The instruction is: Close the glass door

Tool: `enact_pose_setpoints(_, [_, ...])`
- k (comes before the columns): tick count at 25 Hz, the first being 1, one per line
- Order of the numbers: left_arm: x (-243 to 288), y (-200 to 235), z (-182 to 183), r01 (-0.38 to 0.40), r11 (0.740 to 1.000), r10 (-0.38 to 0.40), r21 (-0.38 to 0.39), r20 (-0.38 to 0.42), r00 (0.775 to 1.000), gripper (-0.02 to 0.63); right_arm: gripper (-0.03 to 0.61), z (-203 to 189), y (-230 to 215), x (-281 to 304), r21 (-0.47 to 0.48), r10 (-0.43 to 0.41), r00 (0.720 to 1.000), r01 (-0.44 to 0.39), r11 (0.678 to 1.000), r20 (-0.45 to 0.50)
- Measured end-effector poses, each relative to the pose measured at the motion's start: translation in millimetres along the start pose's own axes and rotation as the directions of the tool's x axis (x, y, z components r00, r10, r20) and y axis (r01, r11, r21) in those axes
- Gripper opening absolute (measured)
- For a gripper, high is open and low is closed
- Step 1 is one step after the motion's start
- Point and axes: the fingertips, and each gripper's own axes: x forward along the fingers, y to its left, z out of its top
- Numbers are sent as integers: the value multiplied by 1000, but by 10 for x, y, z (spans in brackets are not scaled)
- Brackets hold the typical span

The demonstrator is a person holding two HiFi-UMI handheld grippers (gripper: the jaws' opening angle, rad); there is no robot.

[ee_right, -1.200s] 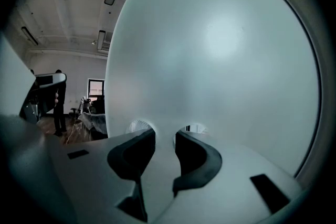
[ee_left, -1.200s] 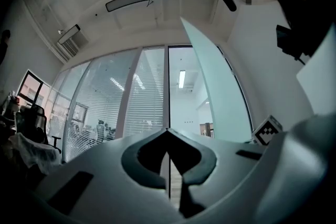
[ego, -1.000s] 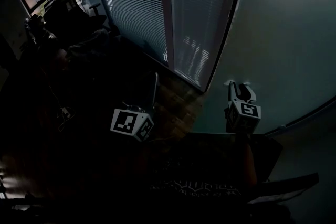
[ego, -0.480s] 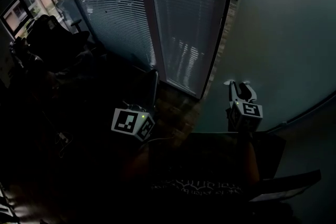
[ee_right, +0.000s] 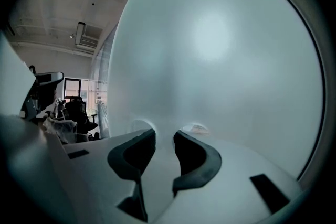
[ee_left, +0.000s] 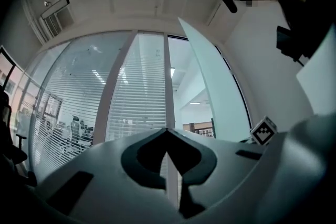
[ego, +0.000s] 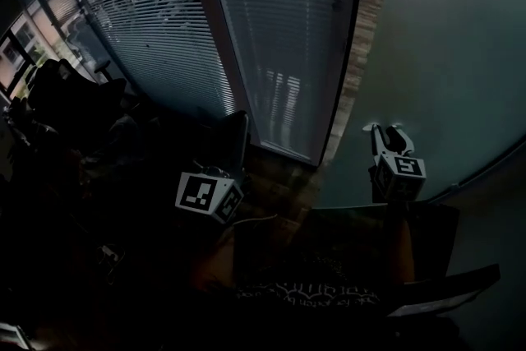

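Note:
The frosted glass door (ego: 448,53) fills the right of the head view and nearly all of the right gripper view as the door (ee_right: 220,50). My right gripper (ego: 386,130) points at it with its tips at the glass, seemingly touching. Its jaws stand open with nothing between them, as the right gripper (ee_right: 164,136) shows. My left gripper (ee_left: 167,131) is shut and empty, aimed at the blinds wall. Its marker cube (ego: 207,197) sits low left of centre. The door's free edge (ee_left: 210,86) stands ajar.
A glass wall with blinds (ego: 271,29) and a frame post (ego: 215,37) runs left of the door. A strip of wooden floor (ego: 352,70) shows between them. Dark office chairs (ego: 74,103) stand at the left. A person's arm and body (ee_left: 299,13) are beside me.
The blinds wall has slid left in the head view and a strip of wooden floor now shows beside the door's edge. The right gripper has stayed at the glass, shifting slightly right.

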Motion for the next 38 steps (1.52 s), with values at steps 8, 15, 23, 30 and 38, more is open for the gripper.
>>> enact_pose_setpoints(8, [200, 396, -189, 7, 1000, -6, 11, -44, 999, 2, 118, 107, -122, 483, 4, -48, 999, 48, 999, -2])
enact_pose_setpoints(15, [631, 669, -378, 8, 1000, -7, 9, -41, 999, 2, 118, 200, -302, 965, 12, -68, 998, 68, 998, -7])
enact_pose_setpoints(23, [967, 738, -341, 46, 998, -46, 45, 0, 999, 2, 118, 238, -412, 1098, 14, -110, 993, 110, 994, 38])
enact_pose_setpoints(30, [1237, 852, -393, 61, 997, -61, 47, 1, 998, 2, 118, 257, -497, 1276, 12, -141, 989, 141, 990, 37])
enact_pose_setpoints(38, [1810, 1027, -546, 78, 996, -78, 34, -12, 997, 2, 118, 373, -714, 1896, 19, -159, 987, 159, 987, 22])
